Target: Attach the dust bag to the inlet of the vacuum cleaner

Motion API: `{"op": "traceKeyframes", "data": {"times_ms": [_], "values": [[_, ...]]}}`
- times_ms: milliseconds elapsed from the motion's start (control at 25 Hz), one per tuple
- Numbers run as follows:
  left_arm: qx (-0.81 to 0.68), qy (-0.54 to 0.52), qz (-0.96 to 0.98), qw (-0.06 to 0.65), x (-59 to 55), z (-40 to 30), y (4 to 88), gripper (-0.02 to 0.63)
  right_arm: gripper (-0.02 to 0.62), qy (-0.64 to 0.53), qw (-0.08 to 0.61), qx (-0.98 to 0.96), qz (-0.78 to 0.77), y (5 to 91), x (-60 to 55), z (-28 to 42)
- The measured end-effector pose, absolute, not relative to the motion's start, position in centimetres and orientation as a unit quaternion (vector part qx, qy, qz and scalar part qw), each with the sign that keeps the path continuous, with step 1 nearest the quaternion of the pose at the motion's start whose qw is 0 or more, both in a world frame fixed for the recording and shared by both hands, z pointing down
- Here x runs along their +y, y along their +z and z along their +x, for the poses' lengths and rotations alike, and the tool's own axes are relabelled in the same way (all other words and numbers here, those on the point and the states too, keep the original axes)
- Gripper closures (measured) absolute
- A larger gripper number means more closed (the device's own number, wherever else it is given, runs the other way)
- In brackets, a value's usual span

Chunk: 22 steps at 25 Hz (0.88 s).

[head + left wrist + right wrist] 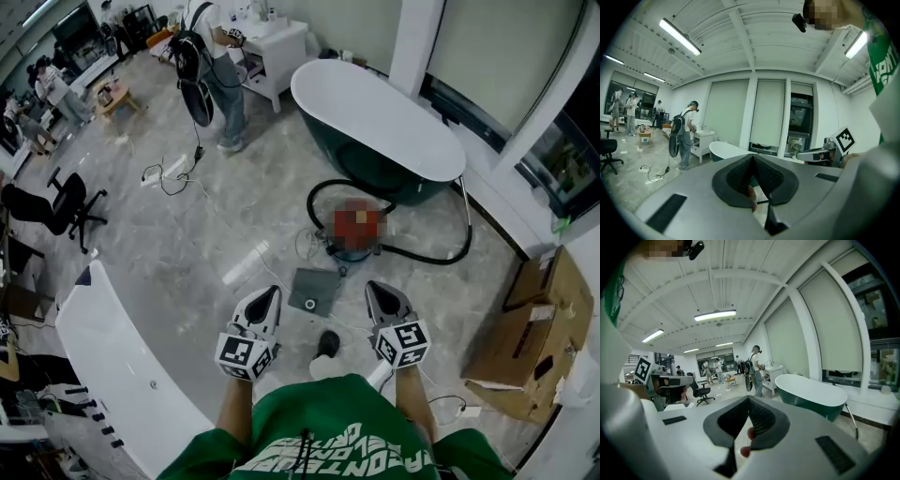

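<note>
**Both grippers clenched and empty; dust bag on the floor ahead, between them**

Left gripper [269, 295]: jaws pressed together with nothing between them, confirmed in the left gripper view [752, 159]. Right gripper [377, 289]: the same, jaws together and bare in the right gripper view [749, 401]. Both are held out in front of the person's body, pointing toward 12 o'clock and carried well above the floor.

Dust bag [314, 289]: taken to be the flat grey square piece lying on the floor. In the head view it sits between the two grippers. It lies at about 3 o'clock from the left tips and 9 o'clock from the right tips, apart from both and below them. It reads as nearly square, so no long axis is marked. A dark opening shows near its 6 o'clock edge.

Vacuum cleaner [358, 251]: on the floor just beyond the bag, at about 1 o'clock from it. Its black hose [441, 253] loops round toward the bathtub [375, 122]. The inlet cannot be made out.

Judgement: the task is not yet begun, since the bag lies apart from the machine. The left gripper appears slightly nearer the bag, though the margin is small. Either gripper must open and drop to floor level before it can take hold. The flat lie of the bag may make an edge hard to catch.
</note>
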<state>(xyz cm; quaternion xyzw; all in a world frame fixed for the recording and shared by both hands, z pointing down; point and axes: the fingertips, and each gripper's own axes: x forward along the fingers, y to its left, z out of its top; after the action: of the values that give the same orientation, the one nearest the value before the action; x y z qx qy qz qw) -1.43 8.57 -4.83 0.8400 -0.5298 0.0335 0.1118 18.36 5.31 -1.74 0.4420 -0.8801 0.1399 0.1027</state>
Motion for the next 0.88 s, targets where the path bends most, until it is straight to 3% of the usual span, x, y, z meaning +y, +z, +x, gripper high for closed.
{"op": "traceKeyframes", "data": {"times_ms": [520, 880], "values": [[-0.465, 0.034, 0.876, 0.123, 1.1, 1.0, -4.2, 0.611, 0.589, 0.154, 0.092, -0.855, 0.487, -1.1, 0.6, 19.7], [-0.404, 0.036, 0.906, 0.122, -3.3, -3.2, -3.9, 0.611, 0.589, 0.159, 0.094, -0.815, 0.549, -1.6, -1.2, 16.3]]}}
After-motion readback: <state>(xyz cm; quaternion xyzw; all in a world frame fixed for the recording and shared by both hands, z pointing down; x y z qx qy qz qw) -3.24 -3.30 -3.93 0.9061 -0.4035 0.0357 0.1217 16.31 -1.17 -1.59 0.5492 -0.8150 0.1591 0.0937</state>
